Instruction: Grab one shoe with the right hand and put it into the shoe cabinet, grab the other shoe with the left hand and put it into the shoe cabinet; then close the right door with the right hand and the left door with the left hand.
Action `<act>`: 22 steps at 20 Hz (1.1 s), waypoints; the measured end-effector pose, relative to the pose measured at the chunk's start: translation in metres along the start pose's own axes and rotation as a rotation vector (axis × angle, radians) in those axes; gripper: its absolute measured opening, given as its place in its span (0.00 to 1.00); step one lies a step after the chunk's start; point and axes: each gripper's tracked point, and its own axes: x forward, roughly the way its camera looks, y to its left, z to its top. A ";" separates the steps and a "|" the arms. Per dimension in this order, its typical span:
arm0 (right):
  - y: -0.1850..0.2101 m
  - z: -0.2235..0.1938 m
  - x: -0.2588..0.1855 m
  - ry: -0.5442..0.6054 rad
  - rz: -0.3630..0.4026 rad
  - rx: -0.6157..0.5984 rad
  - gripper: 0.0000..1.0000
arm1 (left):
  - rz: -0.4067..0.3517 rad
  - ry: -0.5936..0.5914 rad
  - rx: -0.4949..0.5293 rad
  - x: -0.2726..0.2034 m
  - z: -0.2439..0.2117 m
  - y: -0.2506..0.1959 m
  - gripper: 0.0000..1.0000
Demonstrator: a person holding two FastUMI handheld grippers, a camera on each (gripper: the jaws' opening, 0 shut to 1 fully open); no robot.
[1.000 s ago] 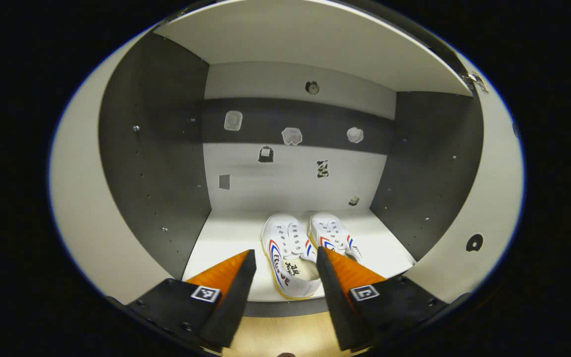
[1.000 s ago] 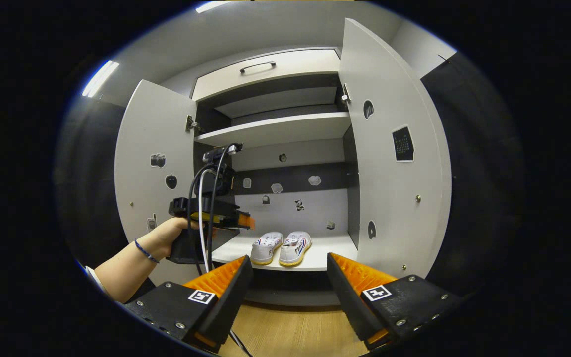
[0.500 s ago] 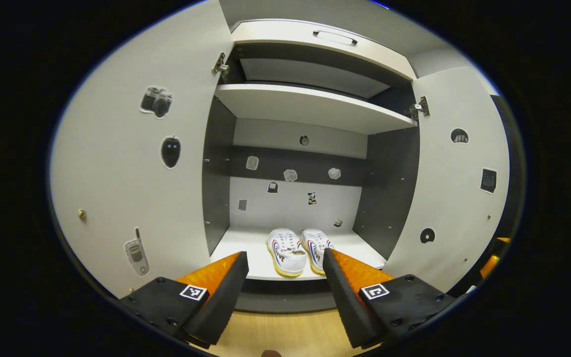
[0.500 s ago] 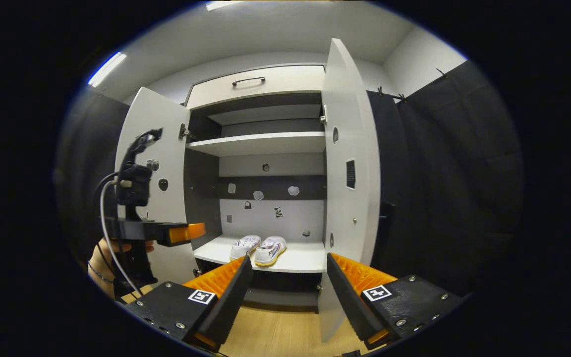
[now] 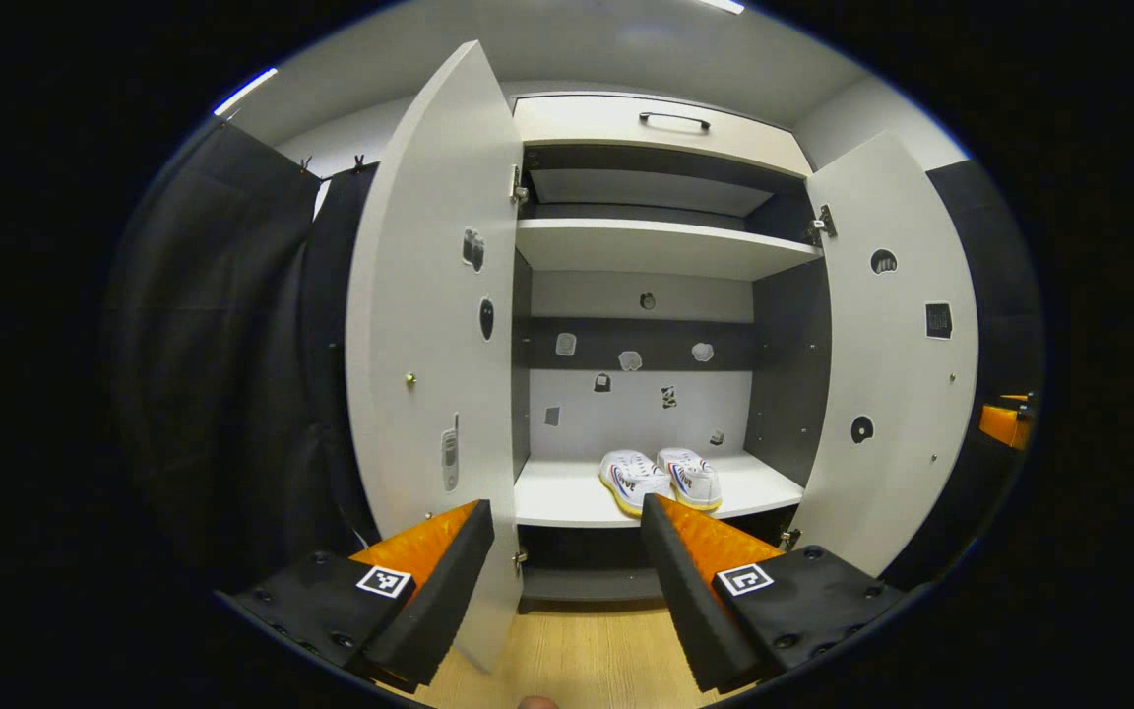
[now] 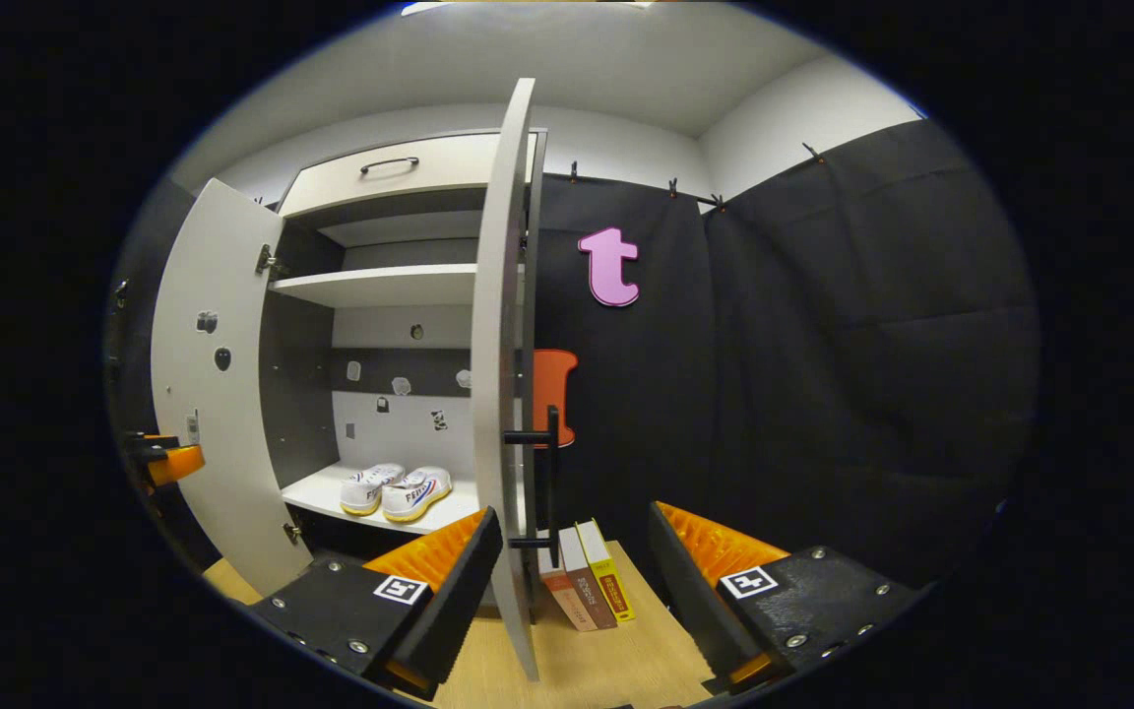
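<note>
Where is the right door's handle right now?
In the right gripper view, the black handle is on the open right door's outer face, just above the books, ahead of the right gripper.

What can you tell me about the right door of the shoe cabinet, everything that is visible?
The pale grey flat-panel right door looks like laminated board. It stands wide open, seen almost edge-on in the right gripper view, with a black bar handle on its outer face. Its inner face carries small dark stickers and a metal hinge at the top. Nothing touches it; the right gripper hovers open before its edge.
</note>
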 end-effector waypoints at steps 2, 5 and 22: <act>-0.003 -0.008 0.011 0.010 0.005 -0.002 0.92 | 0.028 -0.019 0.010 -0.009 0.005 0.014 0.97; 0.000 -0.017 0.026 0.033 0.027 0.000 0.92 | 0.065 -0.038 0.015 -0.021 0.008 0.028 0.97; 0.064 -0.023 0.030 0.051 0.163 0.009 0.66 | 0.162 -0.099 -0.024 -0.061 0.040 0.075 0.97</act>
